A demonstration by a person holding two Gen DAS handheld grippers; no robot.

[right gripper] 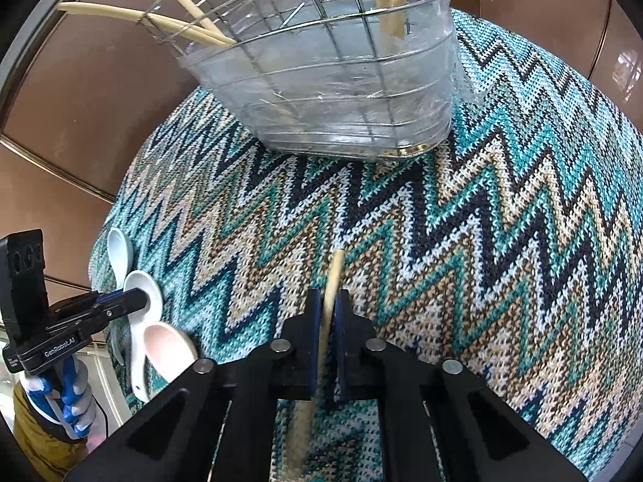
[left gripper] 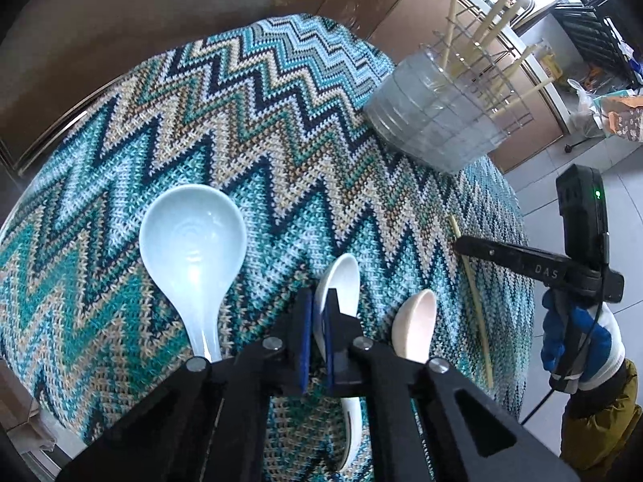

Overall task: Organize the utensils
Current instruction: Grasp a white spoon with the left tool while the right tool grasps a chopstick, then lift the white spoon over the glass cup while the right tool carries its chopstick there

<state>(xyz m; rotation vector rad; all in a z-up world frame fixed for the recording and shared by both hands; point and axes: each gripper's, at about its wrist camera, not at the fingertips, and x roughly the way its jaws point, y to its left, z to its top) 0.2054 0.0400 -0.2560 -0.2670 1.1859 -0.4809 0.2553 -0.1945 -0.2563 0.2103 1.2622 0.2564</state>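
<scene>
My left gripper [left gripper: 320, 306] is shut on a white ceramic spoon [left gripper: 341, 277] that lies on the zigzag cloth [left gripper: 241, 120]. A large pale-blue spoon [left gripper: 193, 241] lies to its left and a pink spoon [left gripper: 416, 323] to its right. My right gripper [right gripper: 330, 307] is shut on a bamboo chopstick [right gripper: 334, 277] resting on the cloth; it also shows in the left wrist view [left gripper: 476, 313]. The wire utensil basket [right gripper: 341, 92] with a clear liner stands at the far side and holds several chopsticks [right gripper: 392, 0].
The round table's cloth edge [left gripper: 522, 281] drops off to a tiled floor on the right. Brown cabinet panels [right gripper: 80, 120] stand behind the table. The left gripper and the three spoons [right gripper: 140, 293] appear at the left in the right wrist view.
</scene>
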